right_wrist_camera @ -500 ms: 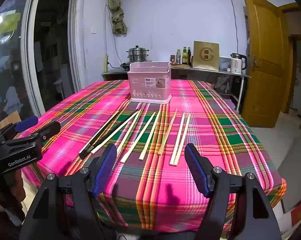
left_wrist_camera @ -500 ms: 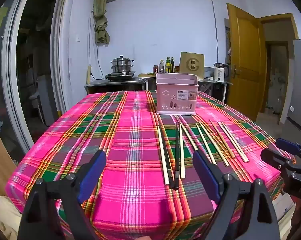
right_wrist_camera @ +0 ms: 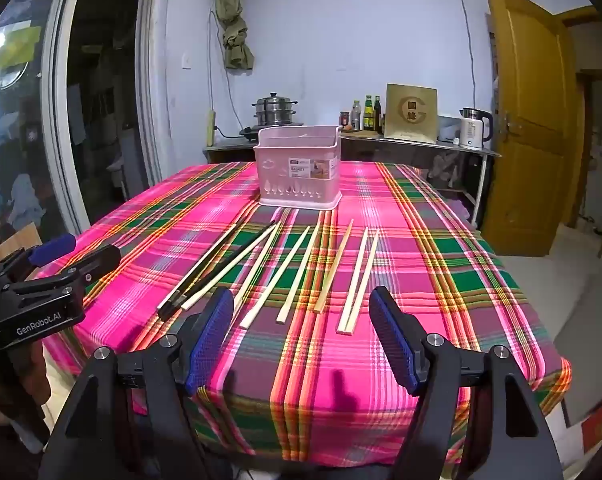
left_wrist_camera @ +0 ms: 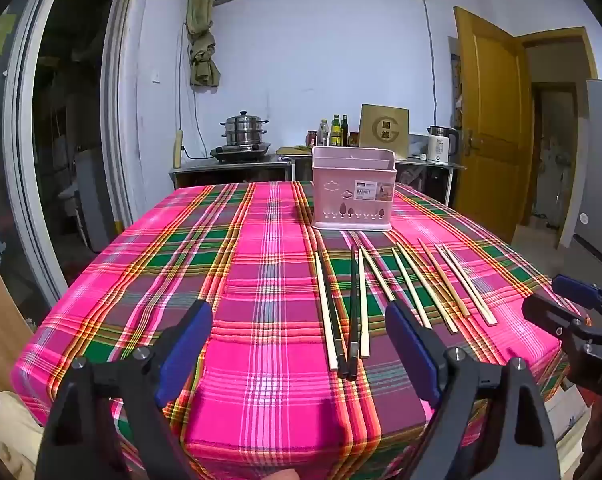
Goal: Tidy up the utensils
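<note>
Left tongs (left_wrist_camera: 297,344) are hovering spread wide over the near edge of the bench (left_wrist_camera: 141,280), gripping nothing; right tongs (right_wrist_camera: 301,332) are hovering likewise, spread wide and gripping nothing, toward the near right corner. Just beyond both, pale chopsticks (right_wrist_camera: 293,272) are lying loose in a single flat layer on the plaid cloth (right_wrist_camera: 441,240), roughly side by side, with dark chopsticks (left_wrist_camera: 353,308) lying among those at the left end of the row, touching or nearly touching their pale neighbours. Long axes are running from the near edge toward the far edge, fanning slightly so that the far tips are converging on the pink basket (right_wrist_camera: 297,172); in the right wrist view the squarer, thicker butts are facing the near edge and the thinner tips are pointing away. Judged handling: each stick is looking light, stiff and smooth, likely to roll or pivot if pinched near one end, so a hold around mid-length, or slightly toward the thick butt, across the long axis, is appearing safest; lying flat on cloth, the sticks are leaving little room beneath for a pad. Farthest, the pink basket is standing upright near the middle of the far half of the bench, open top upward, its contents not showing.
</note>
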